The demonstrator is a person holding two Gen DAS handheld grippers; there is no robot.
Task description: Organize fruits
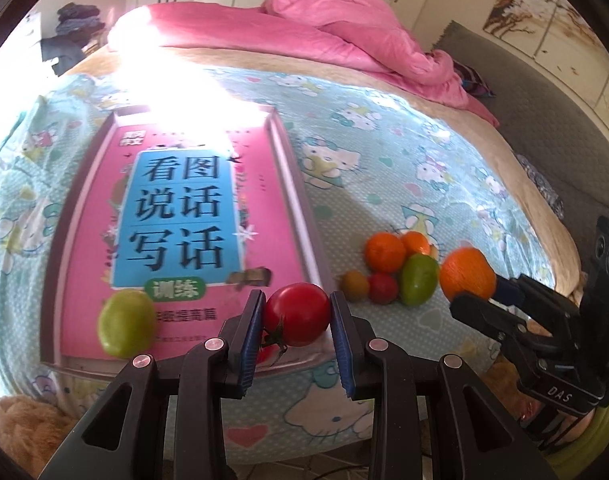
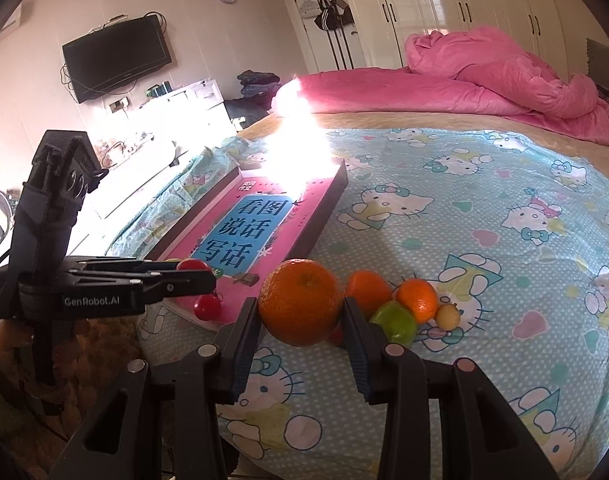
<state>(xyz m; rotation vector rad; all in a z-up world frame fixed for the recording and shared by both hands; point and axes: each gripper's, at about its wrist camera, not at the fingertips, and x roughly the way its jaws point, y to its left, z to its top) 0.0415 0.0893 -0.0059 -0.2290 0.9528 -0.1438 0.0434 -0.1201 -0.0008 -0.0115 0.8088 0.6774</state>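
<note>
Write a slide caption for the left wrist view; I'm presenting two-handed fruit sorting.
Left gripper holds a red tomato above the tray; right gripper holds an orange.

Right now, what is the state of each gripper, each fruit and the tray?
left gripper: shut on red tomato
right gripper: shut on big orange
green fruit: lying in tray
fruit pile: loose on bedsheet
</note>
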